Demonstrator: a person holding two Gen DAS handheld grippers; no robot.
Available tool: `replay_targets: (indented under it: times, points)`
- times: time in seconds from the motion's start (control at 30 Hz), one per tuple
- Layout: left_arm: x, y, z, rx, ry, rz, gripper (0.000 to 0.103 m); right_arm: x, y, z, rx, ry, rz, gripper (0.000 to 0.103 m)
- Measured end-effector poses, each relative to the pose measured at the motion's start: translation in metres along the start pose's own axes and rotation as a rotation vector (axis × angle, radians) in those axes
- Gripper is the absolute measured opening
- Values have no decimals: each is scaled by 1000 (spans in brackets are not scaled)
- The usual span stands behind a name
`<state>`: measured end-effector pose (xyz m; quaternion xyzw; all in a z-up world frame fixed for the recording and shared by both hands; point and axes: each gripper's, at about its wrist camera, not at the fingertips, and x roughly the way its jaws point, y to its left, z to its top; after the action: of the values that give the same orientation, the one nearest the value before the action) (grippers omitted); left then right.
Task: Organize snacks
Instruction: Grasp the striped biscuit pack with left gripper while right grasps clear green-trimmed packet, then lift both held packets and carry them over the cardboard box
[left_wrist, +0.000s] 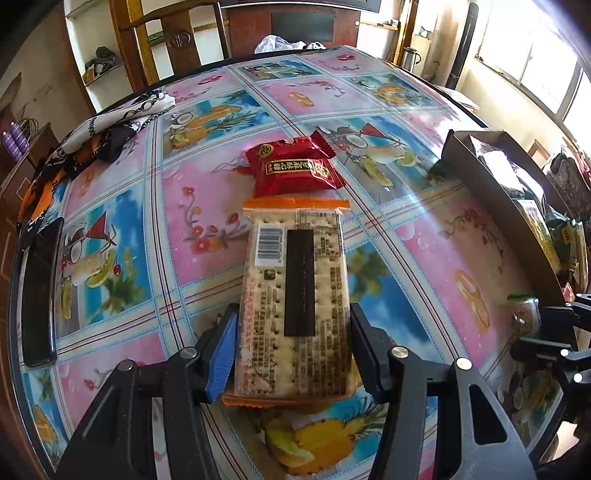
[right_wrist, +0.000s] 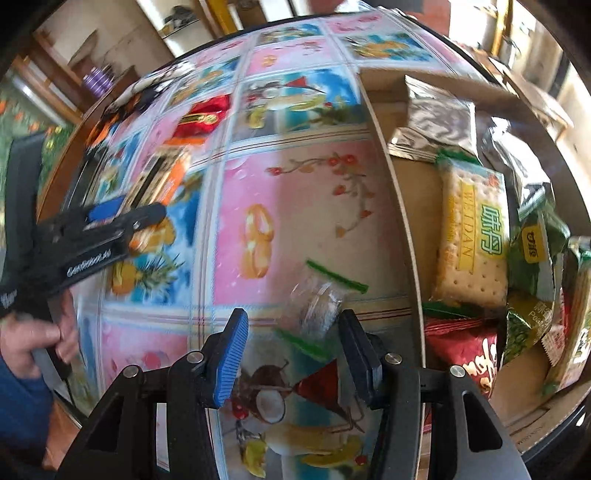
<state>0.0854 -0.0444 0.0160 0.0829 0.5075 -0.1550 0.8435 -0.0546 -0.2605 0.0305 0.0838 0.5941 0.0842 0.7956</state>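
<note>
My left gripper (left_wrist: 293, 321) has its jaws on both sides of an orange-edged cracker pack (left_wrist: 295, 288) lying on the table, fingers touching its long edges. A red snack packet (left_wrist: 295, 168) lies just beyond it. My right gripper (right_wrist: 293, 328) is open over a small clear packet with green ends (right_wrist: 317, 302) on the table; the packet sits between the fingers, nearer the right one. The cardboard box (right_wrist: 413, 236) at the right holds several snack packs, among them a yellow-green cracker pack (right_wrist: 472, 236). The left gripper shows in the right wrist view (right_wrist: 110, 221).
A colourful fruit-print tablecloth (left_wrist: 184, 229) covers the table. A patterned cloth (left_wrist: 96, 136) and a dark flat phone-like object (left_wrist: 40, 291) lie at its left edge. A wooden chair (left_wrist: 173, 37) stands beyond the far edge. The box also shows in the left wrist view (left_wrist: 491, 199).
</note>
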Motion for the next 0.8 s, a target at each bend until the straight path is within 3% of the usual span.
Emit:
replay_targets:
  times: [0.07,0.13,0.17,0.2,0.3,0.4,0.8]
  points:
    - [2,-1,3,3,-1,6,57,1,1,2,3,-7,-9,54]
    - [6,-4,7,15,-1,16,62,3,7,5,-16,-7,-48,44]
    - [8,-3,11,11,1,14,63,3,10,5,-28,-7,-66,33]
    - [10,-3,14,3,1,19,65,4,12,6,-41,-4,-80,32]
    - [13,-1,17,-11,-11,28,65,3,14,3,-64,-1,-85,31]
    - [10,-3,14,-7,-31,38,53,3,17,-2,-72,-7,-72,30]
    - [-20,-35,-46,-29,-56,51,53,-14,25,-17,-86,-73,-37,30]
